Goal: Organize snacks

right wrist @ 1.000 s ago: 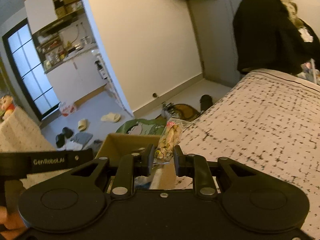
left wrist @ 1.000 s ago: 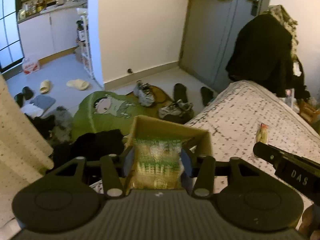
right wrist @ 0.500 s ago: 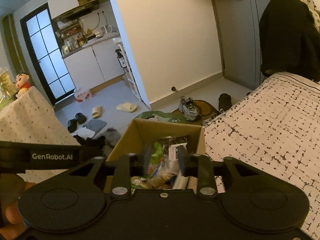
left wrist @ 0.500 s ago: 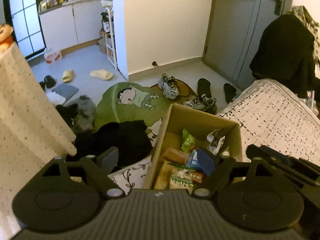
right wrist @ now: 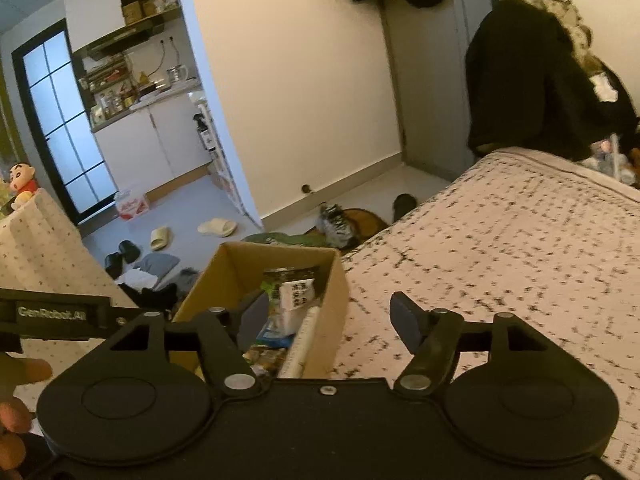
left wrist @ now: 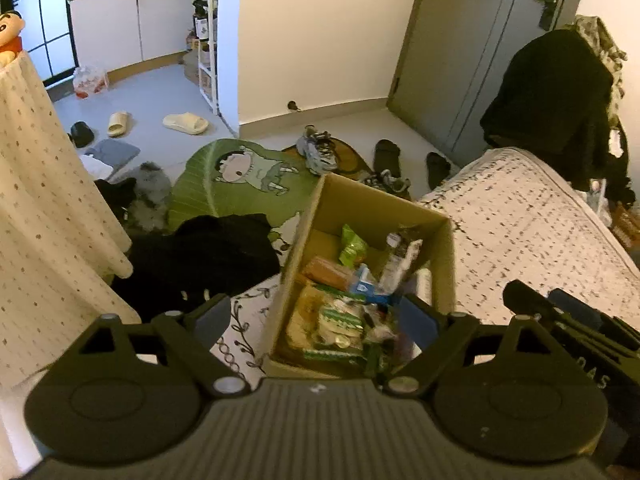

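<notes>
Cardboard box of snacks: on bed edge, long axis running away. Left gripper directly above, nearer; right gripper off its right side. Both fingers wide, empty.

From the left wrist view, my own gripper body hides the near end of the cardboard box. The snack packets inside overlap and blur; I cannot read their labels. The right gripper is cut off by the right edge. From the right wrist view, the bed runs past the frame.
</notes>
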Available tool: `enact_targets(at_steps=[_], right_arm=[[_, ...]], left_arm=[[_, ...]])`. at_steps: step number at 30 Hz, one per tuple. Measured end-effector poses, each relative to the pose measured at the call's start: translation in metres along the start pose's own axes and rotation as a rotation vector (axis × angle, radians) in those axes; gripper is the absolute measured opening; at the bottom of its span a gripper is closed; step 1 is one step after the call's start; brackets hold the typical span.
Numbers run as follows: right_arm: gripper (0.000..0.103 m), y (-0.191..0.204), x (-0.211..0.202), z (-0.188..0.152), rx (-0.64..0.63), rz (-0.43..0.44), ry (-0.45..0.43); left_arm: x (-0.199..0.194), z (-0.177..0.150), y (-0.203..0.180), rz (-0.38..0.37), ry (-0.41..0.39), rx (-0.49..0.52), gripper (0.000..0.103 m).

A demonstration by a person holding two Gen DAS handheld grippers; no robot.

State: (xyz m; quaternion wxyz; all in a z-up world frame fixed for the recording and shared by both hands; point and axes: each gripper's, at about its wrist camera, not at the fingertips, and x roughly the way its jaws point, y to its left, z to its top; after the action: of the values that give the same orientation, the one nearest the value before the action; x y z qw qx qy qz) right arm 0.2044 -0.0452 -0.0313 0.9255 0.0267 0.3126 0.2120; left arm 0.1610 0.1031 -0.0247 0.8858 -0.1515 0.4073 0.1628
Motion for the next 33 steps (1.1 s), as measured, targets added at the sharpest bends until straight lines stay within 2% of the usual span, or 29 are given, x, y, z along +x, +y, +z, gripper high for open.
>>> enact_targets(at_steps=[4, 8, 11, 14, 17, 21, 27, 33], right_arm=[[0.082, -0.008, -0.015, -0.005, 0.021, -0.022, -0.024], [0.087, -0.011, -0.031, -0.016, 0.016, -0.042, -0.033], [0.095, -0.015, -0.043, -0.024, 0.025, -0.058, -0.04], [0.102, -0.017, -0.056, -0.028, 0.019, -0.073, -0.047], [0.103, -0.018, -0.067, -0.03, 0.002, -0.089, -0.052], [0.103, -0.019, -0.082, -0.037, -0.029, -0.097, -0.037], [0.103, -0.03, -0.103, -0.054, 0.026, -0.133, -0.021], [0.103, -0.03, -0.123, -0.06, 0.048, -0.153, -0.049]], left_arm=[[-0.013, -0.003, 0.002, -0.03, -0.012, -0.008, 0.09], [-0.026, -0.007, 0.001, -0.065, -0.017, 0.004, 0.09], [-0.037, -0.012, 0.004, -0.081, -0.034, 0.006, 0.09], [-0.046, -0.018, 0.01, -0.096, -0.062, 0.01, 0.097], [-0.056, -0.025, 0.013, -0.117, -0.084, 0.026, 0.103], [-0.065, -0.035, 0.015, -0.165, -0.098, 0.054, 0.103], [-0.078, -0.054, 0.012, -0.198, -0.138, 0.119, 0.103], [-0.092, -0.066, 0.017, -0.22, -0.166, 0.121, 0.103]])
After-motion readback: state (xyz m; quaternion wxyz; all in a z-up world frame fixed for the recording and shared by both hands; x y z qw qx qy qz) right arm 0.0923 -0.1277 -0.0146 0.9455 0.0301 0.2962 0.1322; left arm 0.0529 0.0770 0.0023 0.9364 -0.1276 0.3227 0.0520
